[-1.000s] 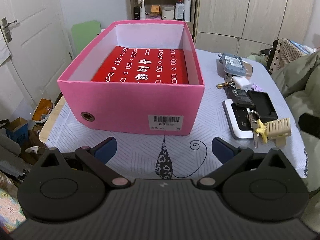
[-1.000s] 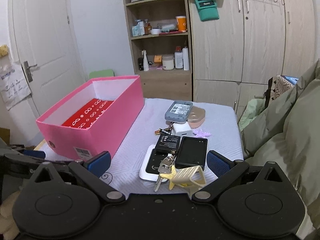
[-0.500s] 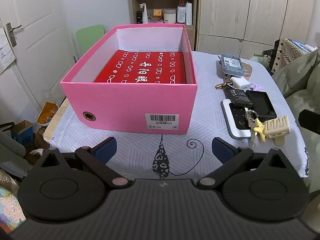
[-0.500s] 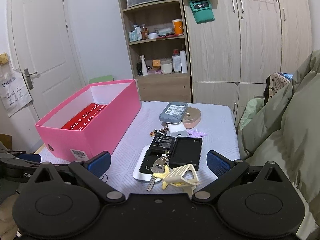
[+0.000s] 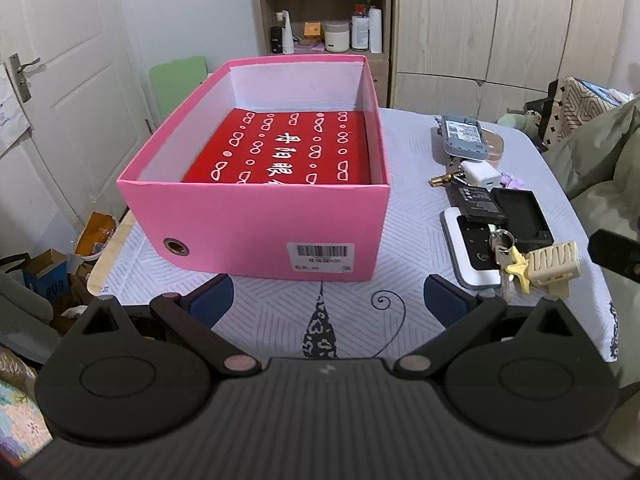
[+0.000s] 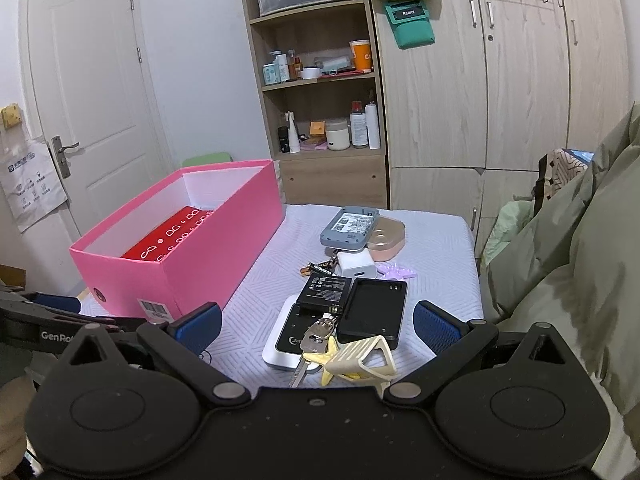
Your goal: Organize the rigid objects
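Note:
An open pink box (image 5: pixel 256 220) with a red patterned item (image 5: pixel 288 148) inside stands on the table; it also shows in the right wrist view (image 6: pixel 192 256). Beside it lies a pile of small items: a cream hair claw (image 6: pixel 360 360), keys (image 6: pixel 316 340), a black case (image 6: pixel 376 308), a battery (image 6: pixel 324 292), a white charger (image 6: pixel 356 268), a grey device (image 6: pixel 348 226). My left gripper (image 5: pixel 326 300) is open and empty, in front of the box. My right gripper (image 6: pixel 316 328) is open and empty, just before the hair claw.
The table has a white patterned cloth (image 5: pixel 408 216). A shelf with bottles (image 6: pixel 320 120) and wardrobes stand behind. A white door (image 6: pixel 92 92) is at left. Green bedding (image 6: pixel 580 260) lies along the table's right edge.
Both grippers have drawn back and risen a little; the box and the pile look farther away. Nothing was grasped or moved.

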### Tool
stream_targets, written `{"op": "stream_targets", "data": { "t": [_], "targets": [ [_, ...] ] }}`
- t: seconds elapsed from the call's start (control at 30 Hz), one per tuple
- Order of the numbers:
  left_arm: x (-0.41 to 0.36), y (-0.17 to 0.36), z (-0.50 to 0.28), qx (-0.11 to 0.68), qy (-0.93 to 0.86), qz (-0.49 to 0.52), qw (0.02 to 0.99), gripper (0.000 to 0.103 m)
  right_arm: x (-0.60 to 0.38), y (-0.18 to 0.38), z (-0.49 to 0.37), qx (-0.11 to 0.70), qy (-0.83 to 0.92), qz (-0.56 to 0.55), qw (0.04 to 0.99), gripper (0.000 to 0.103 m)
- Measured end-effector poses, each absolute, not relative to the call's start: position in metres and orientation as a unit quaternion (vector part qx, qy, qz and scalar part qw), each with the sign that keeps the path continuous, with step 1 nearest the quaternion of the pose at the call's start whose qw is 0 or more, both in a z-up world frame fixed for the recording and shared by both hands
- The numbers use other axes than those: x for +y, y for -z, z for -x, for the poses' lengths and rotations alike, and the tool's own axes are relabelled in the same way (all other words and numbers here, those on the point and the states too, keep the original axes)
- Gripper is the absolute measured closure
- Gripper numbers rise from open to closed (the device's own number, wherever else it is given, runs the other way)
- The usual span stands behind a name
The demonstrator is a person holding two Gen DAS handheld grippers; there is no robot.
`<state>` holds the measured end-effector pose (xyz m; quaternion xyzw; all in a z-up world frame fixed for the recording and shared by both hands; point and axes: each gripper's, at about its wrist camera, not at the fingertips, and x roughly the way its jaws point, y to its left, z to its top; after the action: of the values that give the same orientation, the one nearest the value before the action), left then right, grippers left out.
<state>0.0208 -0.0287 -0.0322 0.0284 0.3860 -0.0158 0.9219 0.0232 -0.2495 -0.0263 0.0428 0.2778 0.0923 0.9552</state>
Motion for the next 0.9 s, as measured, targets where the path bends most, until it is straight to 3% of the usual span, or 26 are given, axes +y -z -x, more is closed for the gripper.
{"op": "stream_targets", "data": {
  "t": [0.4, 0.73, 0.9],
  "targets": [
    [-0.013, 0.014, -0.037, 0.406, 0.065, -0.054, 0.91, 0.002, -0.252, 0.027, -0.026, 0.244, -0.141, -0.014, 0.959, 0.0],
    [0.006, -0.006, -0.057, 0.408, 0.114, -0.106, 0.9, 0.003, -0.257, 0.048, -0.037, 0.299, -0.13, 0.034, 0.945, 0.001],
    [0.018, -0.01, -0.083, 0.417, 0.128, -0.118, 0.892, 0.003, -0.263, 0.071, -0.057, 0.353, -0.108, 0.027, 0.929, 0.026]
  ]
}}
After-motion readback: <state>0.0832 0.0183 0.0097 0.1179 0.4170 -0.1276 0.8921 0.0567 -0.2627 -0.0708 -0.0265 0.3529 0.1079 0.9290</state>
